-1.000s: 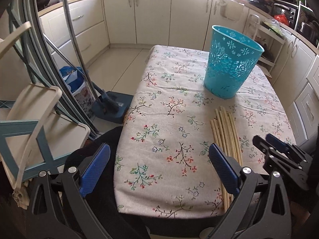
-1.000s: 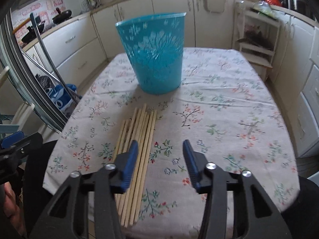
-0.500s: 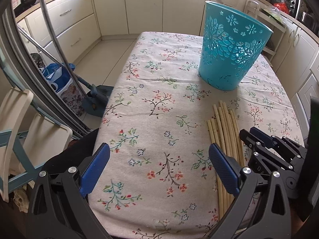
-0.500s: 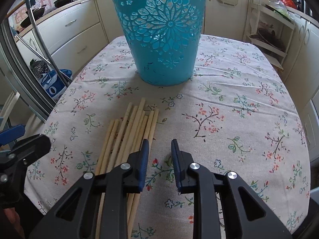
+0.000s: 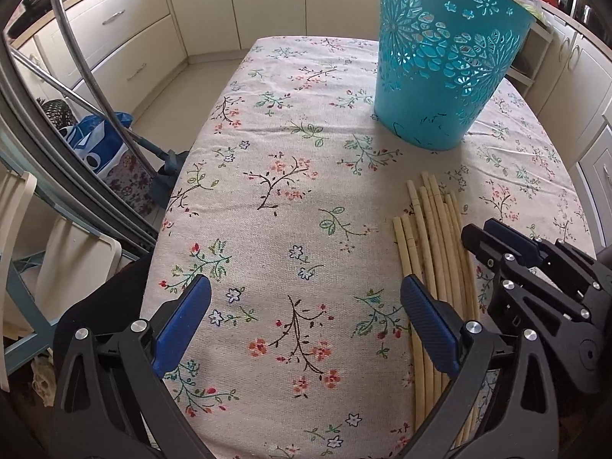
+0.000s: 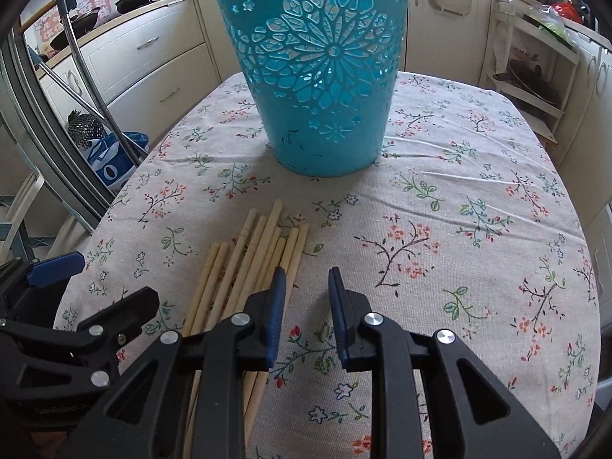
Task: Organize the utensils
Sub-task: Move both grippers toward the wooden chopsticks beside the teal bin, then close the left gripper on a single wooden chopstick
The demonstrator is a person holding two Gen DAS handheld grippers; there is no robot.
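A floral cloth is seen spread over the table, and a turquoise basket is stood upright on it at twelve o'clock in the right wrist view. The chopsticks are laid flat in a loose bundle on the cloth, near the basket's base but apart from it, tips fanned toward the basket.

The right gripper is held low over the cloth, its jaws narrowed to a small gap with nothing between them. Its left pad is placed just beside the bundle's rightmost stick, at the one o'clock side of the pile; contact cannot be told. The sticks are passed under that finger's frame toward six o'clock.

The left gripper is held wide open over bare cloth, nothing gripped. In its own view the bundle is found at three o'clock, partly covered by the right-hand pad, and the right gripper's black body is seen crowding the four o'clock corner.

Around the table, cream cabinets are lined along the walls. A metal pole is leaned at ten o'clock, with a blue bag on the floor below it. An open shelf is seen at two o'clock in the right view.
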